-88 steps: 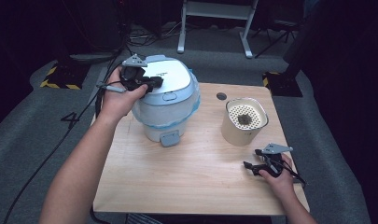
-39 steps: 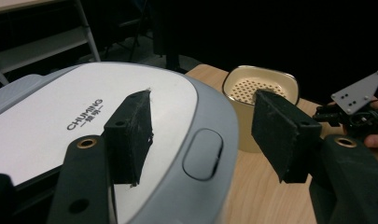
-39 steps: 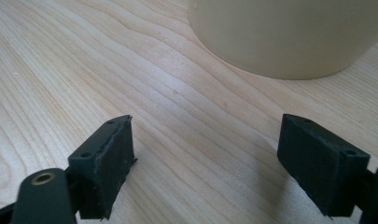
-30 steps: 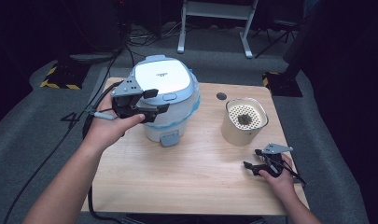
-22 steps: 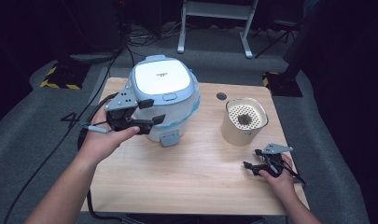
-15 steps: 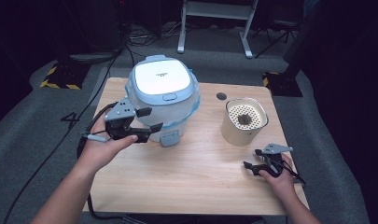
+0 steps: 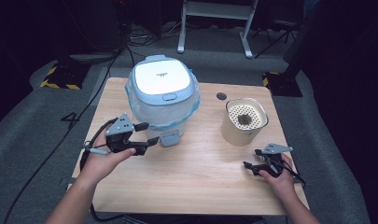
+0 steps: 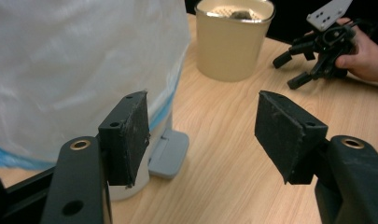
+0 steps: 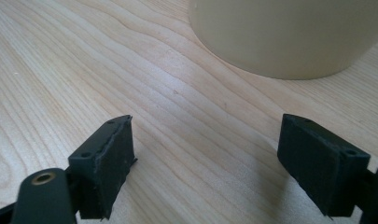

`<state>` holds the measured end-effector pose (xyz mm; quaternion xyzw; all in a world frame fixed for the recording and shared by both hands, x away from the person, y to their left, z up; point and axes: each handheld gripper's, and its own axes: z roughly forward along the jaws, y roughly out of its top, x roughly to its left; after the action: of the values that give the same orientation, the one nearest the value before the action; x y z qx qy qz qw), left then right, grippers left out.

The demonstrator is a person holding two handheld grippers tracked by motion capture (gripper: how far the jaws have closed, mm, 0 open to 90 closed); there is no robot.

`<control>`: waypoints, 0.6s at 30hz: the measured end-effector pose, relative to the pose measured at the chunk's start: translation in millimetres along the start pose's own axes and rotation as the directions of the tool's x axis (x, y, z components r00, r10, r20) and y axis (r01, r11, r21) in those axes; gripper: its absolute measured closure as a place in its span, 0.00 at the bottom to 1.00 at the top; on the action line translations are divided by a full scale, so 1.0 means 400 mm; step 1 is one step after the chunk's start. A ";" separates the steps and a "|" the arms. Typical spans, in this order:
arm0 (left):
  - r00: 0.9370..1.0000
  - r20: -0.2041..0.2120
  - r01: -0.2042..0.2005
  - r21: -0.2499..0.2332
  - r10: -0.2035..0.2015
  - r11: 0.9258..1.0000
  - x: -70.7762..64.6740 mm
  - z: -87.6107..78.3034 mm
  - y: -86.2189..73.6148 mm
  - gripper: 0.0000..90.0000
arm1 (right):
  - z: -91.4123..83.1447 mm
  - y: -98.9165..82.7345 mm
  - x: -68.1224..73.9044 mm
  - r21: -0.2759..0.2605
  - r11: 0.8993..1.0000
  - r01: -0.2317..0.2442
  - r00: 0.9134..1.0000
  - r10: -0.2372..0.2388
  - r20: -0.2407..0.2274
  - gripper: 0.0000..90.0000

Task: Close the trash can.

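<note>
Left gripper [image 7: 147, 134]: jaws apart, nothing between them. It has come down from the lid of the rice cooker [image 7: 162, 95], where it sat a few seconds ago, and now hovers low at the cooker's near left side, just off the table [image 7: 200, 186].
What changed: the left hand has left the top of the cooker and dropped toward its base. The lid lies flat and looks shut, though its latch is too small to read for certain.
Rice cooker: white body with a pale blue band, at the far left of the table. In the left gripper view its wall [image 8: 84, 60] stands just left of the gripper's left jaw, and its small grey tab [image 8: 170, 154] sits at its foot on the wood.
Meaning for the work: I judge the business on the lid finished or paused, with the left hand either resting or lining up on the cooker's lower front.
Beige pot [image 7: 244, 120]: well right of the cooker, upright, with a perforated insert inside and something dark lying on it.
Right gripper [image 7: 257, 164]: jaws apart and empty, resting at the near right, as before; the pot's wall [image 9: 289, 32] rises just beyond it.
</note>
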<state>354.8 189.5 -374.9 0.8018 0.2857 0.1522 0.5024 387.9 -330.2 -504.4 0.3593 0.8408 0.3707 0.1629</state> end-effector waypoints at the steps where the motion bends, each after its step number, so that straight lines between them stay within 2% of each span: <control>1: 1.000 0.002 0.005 0.003 -0.005 1.000 0.001 0.005 -0.008 0.40 | 0.000 0.000 0.000 0.000 1.000 0.000 1.000 0.000 0.000 0.21; 9: 0.999 -0.021 0.044 0.051 -0.043 0.998 0.012 0.060 -0.096 0.39 | 0.000 0.000 0.000 0.000 1.000 0.000 1.000 0.000 0.000 0.21; 12: 0.998 -0.032 0.047 0.063 -0.045 0.997 0.014 0.071 -0.115 0.39 | 0.000 0.000 0.000 0.000 1.000 0.000 1.000 0.000 0.000 0.21; 13: 0.997 -0.034 0.070 0.071 -0.067 0.995 0.014 0.082 -0.136 0.39 | 0.000 0.000 0.000 0.000 1.000 0.000 1.000 0.000 0.000 0.21; 18: 0.996 -0.040 0.082 0.089 -0.079 0.993 0.019 0.095 -0.171 0.39 | 0.000 0.000 0.000 0.000 1.000 -0.001 1.000 0.001 0.000 0.21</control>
<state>360.3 189.6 -453.2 0.8086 0.3335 0.1334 0.4661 387.8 -330.2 -504.4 0.3596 0.8407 0.3706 0.1629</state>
